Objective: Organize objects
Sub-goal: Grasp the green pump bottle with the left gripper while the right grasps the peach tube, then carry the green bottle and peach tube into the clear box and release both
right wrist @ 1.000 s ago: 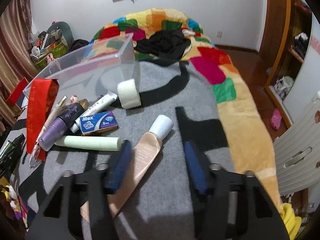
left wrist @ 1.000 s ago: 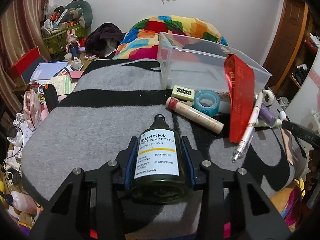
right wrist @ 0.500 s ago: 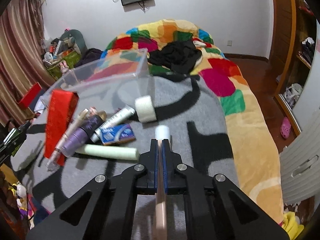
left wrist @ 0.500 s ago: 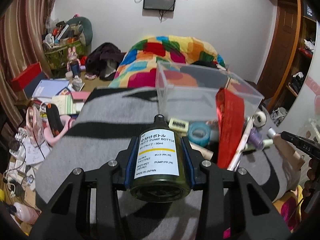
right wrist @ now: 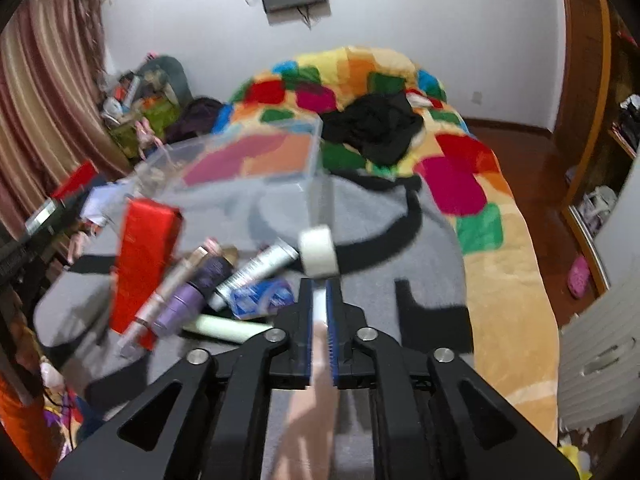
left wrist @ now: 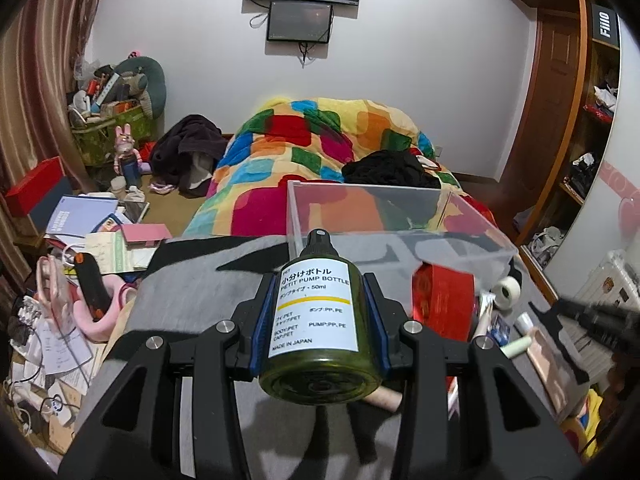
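Left gripper (left wrist: 320, 312): a dark green pump bottle (left wrist: 316, 320) is clamped between the blue pads, base toward the camera, black nozzle pointing away. A white label reading "PETIT PUMP BOTTLE" is seen on its upper side.
Bottle's place: it is held off the grey blanket (left wrist: 192, 284), just in front of the near wall of the clear plastic box (left wrist: 472, 232).
Right gripper (right wrist: 320, 308): its jaws are drawn nearly together on a flat beige tube (right wrist: 316, 400), whose white cap is seen between the pads. The tube's body runs back under the camera. Whether it is clear of the blanket cannot be told.
Clear plastic box: it is set on the far part of the grey blanket, in front of the multicoloured quilt (right wrist: 472, 184).
Loose items: a red packet (right wrist: 140, 264) is leaned against the box's near side; beside it lie a purple bottle (right wrist: 188, 296), a white-and-silver tube (right wrist: 256, 270), a small blue box (right wrist: 260, 296) and a pale green stick (right wrist: 224, 328).
Tape roll (right wrist: 318, 252): it is stood on edge just beyond the right gripper's tips.
Blur: the loose items are smeared in the right wrist view.
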`<state>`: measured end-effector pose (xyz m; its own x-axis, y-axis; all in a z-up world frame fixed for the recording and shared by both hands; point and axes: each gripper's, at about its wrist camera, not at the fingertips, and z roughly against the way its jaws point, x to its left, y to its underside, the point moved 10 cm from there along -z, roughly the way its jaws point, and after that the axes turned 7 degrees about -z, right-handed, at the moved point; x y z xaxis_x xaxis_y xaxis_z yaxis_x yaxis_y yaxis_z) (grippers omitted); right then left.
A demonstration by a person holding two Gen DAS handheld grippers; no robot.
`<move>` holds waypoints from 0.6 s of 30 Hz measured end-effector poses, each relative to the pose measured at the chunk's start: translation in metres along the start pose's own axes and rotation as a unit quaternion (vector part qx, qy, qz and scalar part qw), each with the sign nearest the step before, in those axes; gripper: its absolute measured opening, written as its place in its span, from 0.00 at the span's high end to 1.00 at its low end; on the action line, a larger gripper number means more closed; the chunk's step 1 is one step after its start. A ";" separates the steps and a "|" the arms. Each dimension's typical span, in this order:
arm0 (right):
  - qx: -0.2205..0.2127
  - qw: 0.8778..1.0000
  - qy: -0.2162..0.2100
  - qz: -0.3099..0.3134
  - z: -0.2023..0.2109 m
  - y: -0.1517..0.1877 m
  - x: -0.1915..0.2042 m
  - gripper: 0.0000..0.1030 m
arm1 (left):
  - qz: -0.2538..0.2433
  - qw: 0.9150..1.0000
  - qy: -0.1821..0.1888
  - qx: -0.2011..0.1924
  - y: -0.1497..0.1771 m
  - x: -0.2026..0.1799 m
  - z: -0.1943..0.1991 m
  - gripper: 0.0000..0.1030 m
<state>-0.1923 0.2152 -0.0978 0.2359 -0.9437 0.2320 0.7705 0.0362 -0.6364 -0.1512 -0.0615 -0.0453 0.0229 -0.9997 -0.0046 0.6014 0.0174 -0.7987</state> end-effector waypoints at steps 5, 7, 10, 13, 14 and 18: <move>0.037 0.999 0.006 -0.004 -0.019 0.018 -0.010 0.70 | -0.012 1.000 0.005 0.021 -0.011 -0.001 -0.023 0.60; 0.049 0.999 0.010 -0.003 -0.025 0.026 -0.013 0.70 | -0.021 0.999 0.007 0.029 -0.015 -0.003 -0.031 0.60; 0.064 0.998 -0.002 -0.007 -0.032 0.034 -0.014 0.69 | -0.028 0.999 0.008 0.044 -0.020 -0.004 -0.045 0.60; 0.059 0.998 -0.004 0.004 -0.032 0.034 -0.012 0.77 | -0.033 0.997 0.015 0.062 -0.022 -0.006 -0.060 0.60; 0.061 0.998 -0.013 0.009 -0.032 0.035 -0.008 0.84 | -0.035 0.997 0.015 0.068 -0.023 -0.007 -0.065 0.60; 0.057 0.998 -0.013 0.024 -0.031 0.036 -0.003 0.93 | -0.053 0.996 0.011 0.078 -0.025 -0.014 -0.076 0.60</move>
<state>-0.1830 0.2089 -0.1441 0.2893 -0.9309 0.2230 0.8196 0.1205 -0.5602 -0.2276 -0.0492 -0.0708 -0.0647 -0.9961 0.0599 0.7156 -0.0881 -0.6929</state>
